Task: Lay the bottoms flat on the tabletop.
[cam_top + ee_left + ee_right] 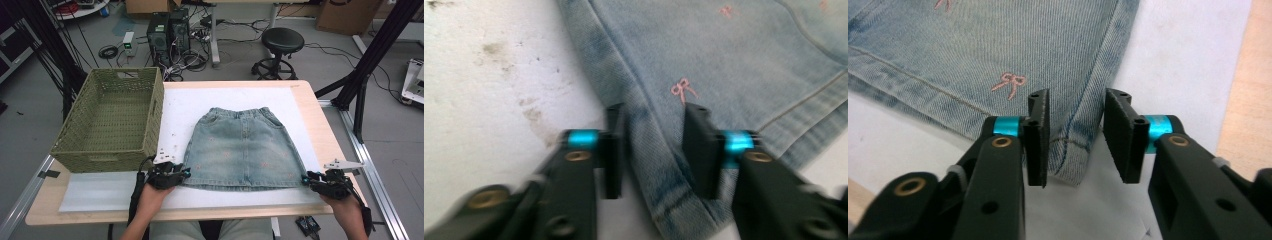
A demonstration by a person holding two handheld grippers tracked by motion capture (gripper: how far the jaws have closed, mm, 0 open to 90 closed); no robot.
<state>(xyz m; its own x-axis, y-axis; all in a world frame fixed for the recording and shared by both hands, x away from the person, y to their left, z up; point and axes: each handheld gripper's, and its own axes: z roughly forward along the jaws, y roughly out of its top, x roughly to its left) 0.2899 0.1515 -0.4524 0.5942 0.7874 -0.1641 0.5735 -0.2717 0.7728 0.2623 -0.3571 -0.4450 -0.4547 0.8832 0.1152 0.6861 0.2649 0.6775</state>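
Skirt (243, 149) was laid flat on white sheet (185, 107) on table (312, 105), waistband away from person. Left gripper (651, 150) was placed at left hem corner, jaws spread, denim between, not pinched. Right gripper (1075, 137) was placed at right hem corner, jaws likewise spread astride seam. Basket (112, 122) was seen left of skirt.

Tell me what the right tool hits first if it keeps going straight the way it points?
Probably the denim skirt: the right tool straddles its bottom corner, jaws apart, not pressing.

blur: left gripper (651, 150) jaws smeared | cut off: skirt (734, 65) waistband
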